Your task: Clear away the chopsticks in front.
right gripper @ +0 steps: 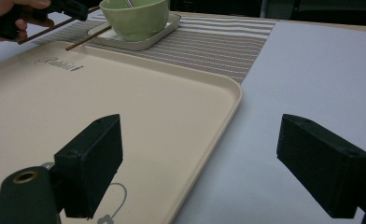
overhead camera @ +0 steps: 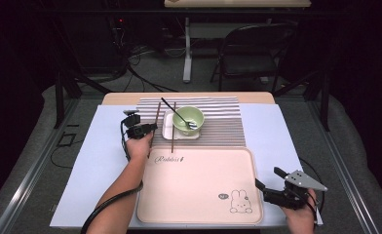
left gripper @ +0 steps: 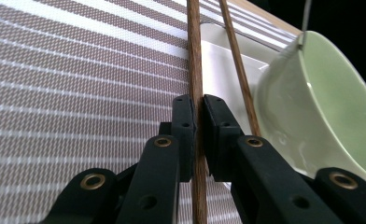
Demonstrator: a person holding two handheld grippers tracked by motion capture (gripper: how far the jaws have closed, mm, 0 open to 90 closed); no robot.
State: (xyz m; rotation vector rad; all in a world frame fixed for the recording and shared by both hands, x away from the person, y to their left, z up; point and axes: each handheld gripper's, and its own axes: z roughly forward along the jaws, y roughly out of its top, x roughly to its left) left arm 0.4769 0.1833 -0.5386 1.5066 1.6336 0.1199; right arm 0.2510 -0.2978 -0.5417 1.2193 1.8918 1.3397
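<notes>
We see the person's left forearm reach up from the bottom edge of the high view, hand wrapped round the left gripper (overhead camera: 147,128), at the left edge of the brown-and-white striped woven placemat (overhead camera: 218,127). Its two black jaws are clamped together on one thin dark-brown wooden chopstick (left gripper: 196,88), which runs straight up between the pads in the left gripper view. The second brown wooden chopstick (left gripper: 239,70) lies just beside it, resting across the edge of the small white square dish (left gripper: 223,70) and slanting away at a slight angle.

The right hand sits low at the near right corner of the table, holding the right gripper (overhead camera: 272,187) just beside the right rim of the large cream plastic tray with a rabbit drawing (overhead camera: 199,183). Its jaws stand wide apart with nothing between them; below them in the right gripper view are the tray's edge and the pale blue table cover (right gripper: 312,74).

On the white dish stands a pale green ceramic bowl (overhead camera: 188,120), and inside it leans a metal spoon with a long dark handle (overhead camera: 177,113), its handle pointing up and left past the rim. The tray itself is bare.
</notes>
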